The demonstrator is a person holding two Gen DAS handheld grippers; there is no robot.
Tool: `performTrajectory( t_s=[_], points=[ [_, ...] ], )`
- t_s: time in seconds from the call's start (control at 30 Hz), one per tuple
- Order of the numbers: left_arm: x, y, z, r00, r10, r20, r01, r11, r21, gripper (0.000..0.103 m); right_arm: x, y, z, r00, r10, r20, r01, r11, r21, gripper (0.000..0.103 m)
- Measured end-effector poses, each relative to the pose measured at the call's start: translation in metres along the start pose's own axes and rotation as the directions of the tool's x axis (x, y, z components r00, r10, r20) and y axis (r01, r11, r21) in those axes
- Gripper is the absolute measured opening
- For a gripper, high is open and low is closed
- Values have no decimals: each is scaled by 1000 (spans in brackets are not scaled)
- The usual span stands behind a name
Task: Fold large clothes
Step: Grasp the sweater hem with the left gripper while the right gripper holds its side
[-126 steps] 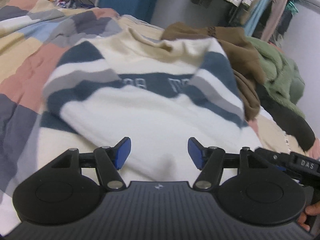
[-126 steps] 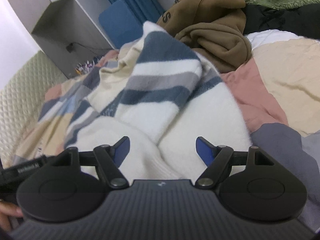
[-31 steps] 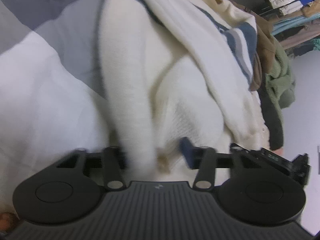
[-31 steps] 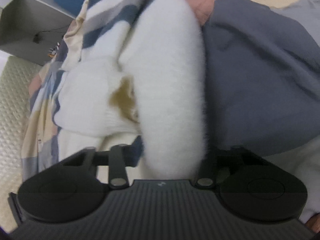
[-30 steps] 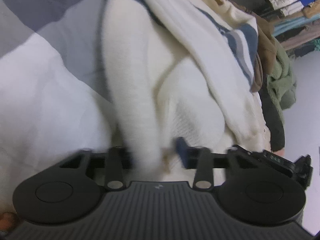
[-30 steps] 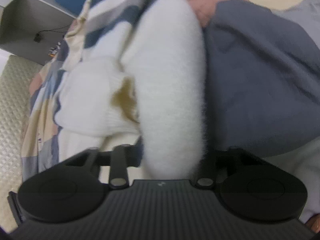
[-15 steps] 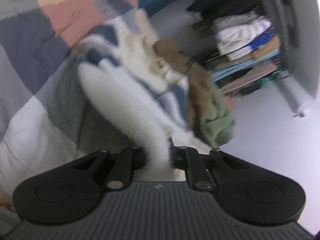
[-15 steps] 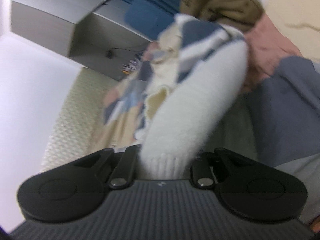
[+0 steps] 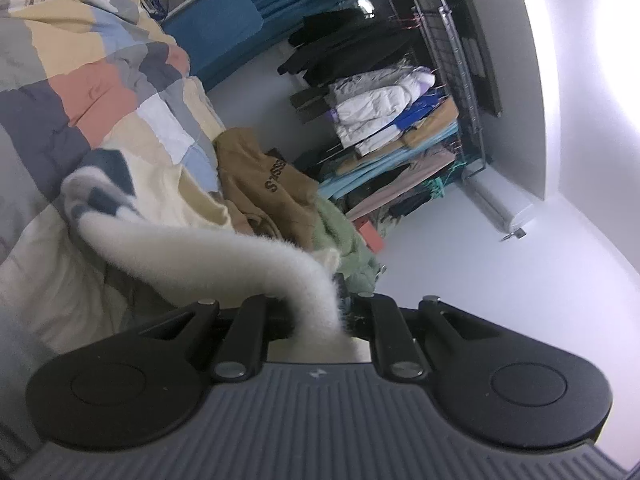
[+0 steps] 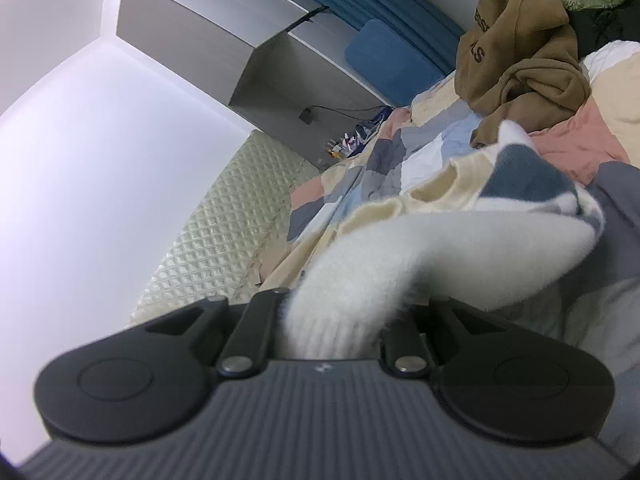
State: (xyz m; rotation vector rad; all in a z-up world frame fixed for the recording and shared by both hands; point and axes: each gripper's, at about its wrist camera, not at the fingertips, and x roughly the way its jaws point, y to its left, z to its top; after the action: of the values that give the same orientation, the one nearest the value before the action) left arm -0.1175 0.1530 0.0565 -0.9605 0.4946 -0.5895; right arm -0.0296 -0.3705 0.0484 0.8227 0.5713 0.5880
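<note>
A fuzzy cream sweater with navy and grey stripes lies on the patchwork bed. Its white sleeve arches up off the bed into my left gripper, which is shut on the sleeve's end. In the right wrist view the other white sleeve rises from the striped shoulder into my right gripper, shut on its ribbed cuff. Both sets of fingertips are buried in the fuzzy fabric and hidden.
A brown hoodie and a green fleece are heaped at the far side of the bed. Behind them stands a rack of hanging clothes. In the right wrist view a quilted headboard and grey shelving show.
Both grippers closed on the sleeve ends and rose from the bed, tilting from downward to nearly level. The sleeves now stretch up off the sweater's body.
</note>
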Motion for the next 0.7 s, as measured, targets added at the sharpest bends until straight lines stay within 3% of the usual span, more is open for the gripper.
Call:
performTrajectory(
  t_s=[0.4,0.7],
  points=[
    [16,35,-12,998,59,1,-59,997,-47,15,11,-38,-14,998,-60,-16,61,991,120,20],
    [74,35,36,991,106,76,-106,994,-7,15,39,-33,11,995,-79,63,74,994,83,21]
  ],
)
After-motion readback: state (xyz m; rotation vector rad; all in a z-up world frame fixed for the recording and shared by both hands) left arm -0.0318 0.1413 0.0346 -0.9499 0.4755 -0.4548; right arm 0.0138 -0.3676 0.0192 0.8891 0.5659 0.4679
